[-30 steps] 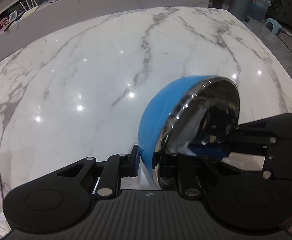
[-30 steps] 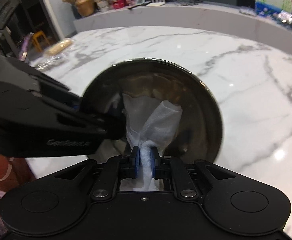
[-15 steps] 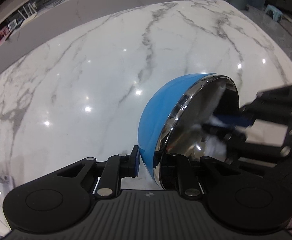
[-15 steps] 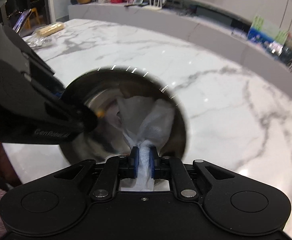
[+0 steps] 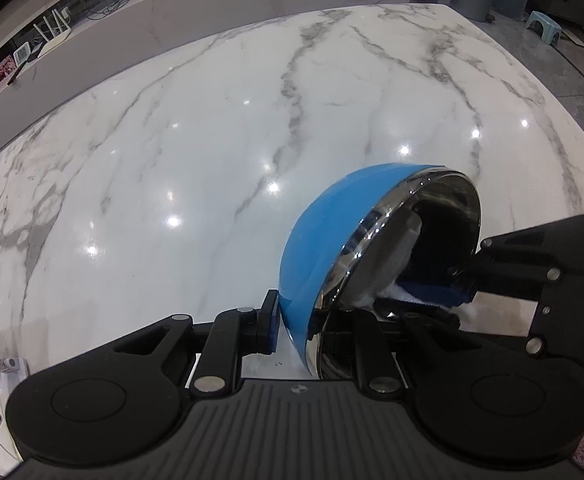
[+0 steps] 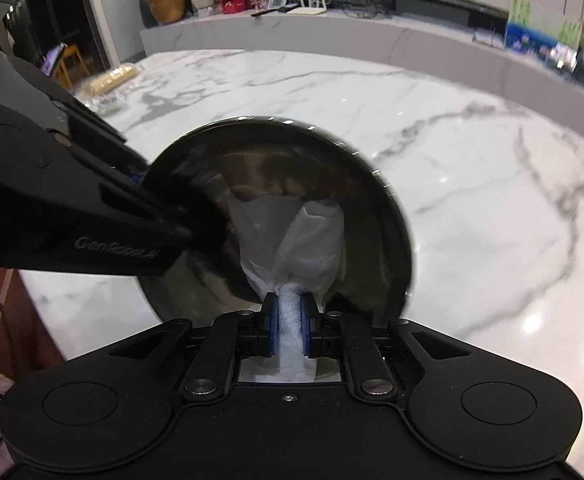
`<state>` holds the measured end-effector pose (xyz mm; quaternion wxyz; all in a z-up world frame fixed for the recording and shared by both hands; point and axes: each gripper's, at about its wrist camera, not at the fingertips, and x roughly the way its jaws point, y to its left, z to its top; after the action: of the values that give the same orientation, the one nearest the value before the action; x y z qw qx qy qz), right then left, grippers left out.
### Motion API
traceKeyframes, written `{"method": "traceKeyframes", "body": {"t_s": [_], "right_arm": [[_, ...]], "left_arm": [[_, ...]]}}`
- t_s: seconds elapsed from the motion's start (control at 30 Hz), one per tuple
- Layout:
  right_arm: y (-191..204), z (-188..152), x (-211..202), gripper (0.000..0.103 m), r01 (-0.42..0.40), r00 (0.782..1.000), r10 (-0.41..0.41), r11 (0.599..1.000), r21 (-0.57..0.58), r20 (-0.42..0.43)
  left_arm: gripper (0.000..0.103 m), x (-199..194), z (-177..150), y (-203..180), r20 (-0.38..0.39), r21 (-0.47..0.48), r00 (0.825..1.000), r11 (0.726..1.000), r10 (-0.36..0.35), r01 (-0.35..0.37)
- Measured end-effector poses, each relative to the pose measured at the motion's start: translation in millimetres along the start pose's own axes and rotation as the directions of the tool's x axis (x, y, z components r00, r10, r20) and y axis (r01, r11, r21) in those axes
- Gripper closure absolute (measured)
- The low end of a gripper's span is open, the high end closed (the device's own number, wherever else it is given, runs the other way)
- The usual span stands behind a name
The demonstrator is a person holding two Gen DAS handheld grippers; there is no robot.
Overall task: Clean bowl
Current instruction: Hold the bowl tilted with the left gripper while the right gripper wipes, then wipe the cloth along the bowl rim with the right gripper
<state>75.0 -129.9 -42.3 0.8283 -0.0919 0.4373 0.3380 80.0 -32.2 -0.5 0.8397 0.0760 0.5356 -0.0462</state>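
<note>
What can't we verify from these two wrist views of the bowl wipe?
- Left wrist view: right finger of the left gripper is behind the rim of the blue steel-lined bowl.
- Right wrist view: the bowl's near-left inner wall is covered by the left gripper's black body, and the floor by the white paper towel clamped in the right gripper.
- Both views: leftover dirt unreadable in the dark, mirror-like steel.

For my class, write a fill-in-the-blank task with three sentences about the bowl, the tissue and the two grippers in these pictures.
1. The outside of the bowl is coloured ____.
2. The left gripper is clamped on the bowl's ____.
3. The right gripper pinches a white tissue that reaches ____ the bowl.

Missing words: blue; rim; inside
</note>
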Motion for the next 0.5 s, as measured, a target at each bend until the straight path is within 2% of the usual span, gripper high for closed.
{"method": "traceKeyframes", "body": {"t_s": [0.07, 0.17, 0.33, 0.5], "right_arm": [[-1, 0, -1, 0.093, 0.001, 1.0, -0.001, 1.0, 0.013, -0.001], [-3, -1, -2, 0.093, 0.003, 1.0, -0.003, 1.0, 0.023, 0.003], [-4, -5, -2, 0.093, -0.003, 1.0, 0.003, 0.999, 0.04, 0.01], [-1, -3, 1, 0.093, 0.003, 1.0, -0.003, 1.0, 0.022, -0.002]], "left_arm": [[0.087, 6, -2, -1, -0.028, -0.004, 0.999, 1.0, -0.025, 0.025], [0.084, 11, -10, -1, -0.03, -0.02, 0.999, 0.999, -0.034, 0.033], [0.086, 10, -14, 6, -0.017, -0.063, 0.997, 0.995, -0.075, 0.074], [0.088, 7, -12, 6, -0.016, -0.055, 0.998, 0.997, -0.062, 0.062]]}}
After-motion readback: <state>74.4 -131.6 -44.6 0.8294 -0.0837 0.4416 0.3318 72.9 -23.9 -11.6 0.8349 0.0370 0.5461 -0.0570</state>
